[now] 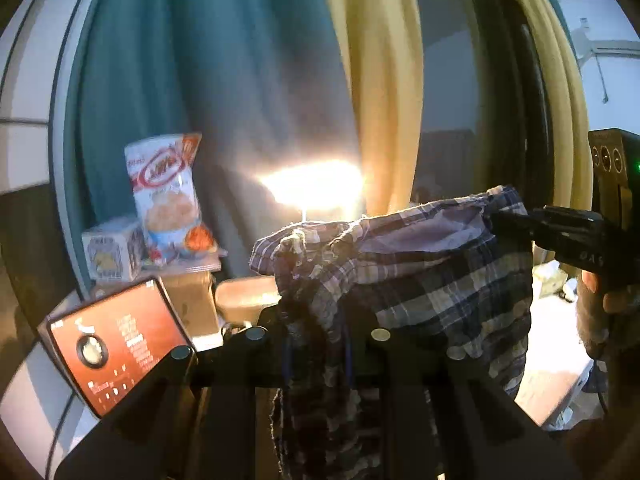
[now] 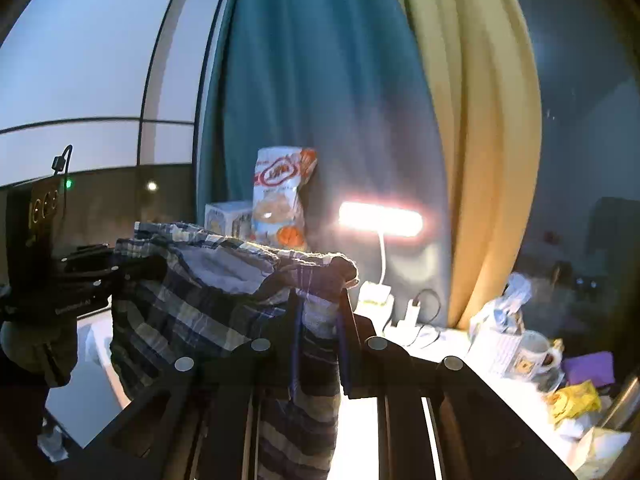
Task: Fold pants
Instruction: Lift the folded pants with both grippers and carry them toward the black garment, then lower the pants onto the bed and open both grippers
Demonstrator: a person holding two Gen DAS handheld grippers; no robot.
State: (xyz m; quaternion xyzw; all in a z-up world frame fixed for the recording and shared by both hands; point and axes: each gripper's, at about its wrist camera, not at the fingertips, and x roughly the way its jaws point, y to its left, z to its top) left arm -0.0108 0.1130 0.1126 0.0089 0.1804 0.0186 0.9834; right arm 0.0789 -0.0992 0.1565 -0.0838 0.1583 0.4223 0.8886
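Note:
The plaid pants (image 1: 420, 280) hang in the air, held by the waistband between both grippers, with the fabric drooping down. My left gripper (image 1: 316, 320) is shut on one end of the waistband. My right gripper (image 2: 320, 312) is shut on the other end of the pants (image 2: 208, 292). In the left wrist view the right gripper (image 1: 516, 220) shows at the right, clamping the fabric. In the right wrist view the left gripper (image 2: 132, 268) shows at the left, clamping the fabric.
Teal curtain (image 2: 304, 80) and yellow curtain (image 2: 480, 120) hang behind. A lit desk lamp (image 2: 380, 224), a snack bag (image 2: 280, 200) and a small box (image 2: 228, 216) stand at the back. A red box (image 1: 116, 340) is left. Mug (image 2: 536, 356) and clutter sit right.

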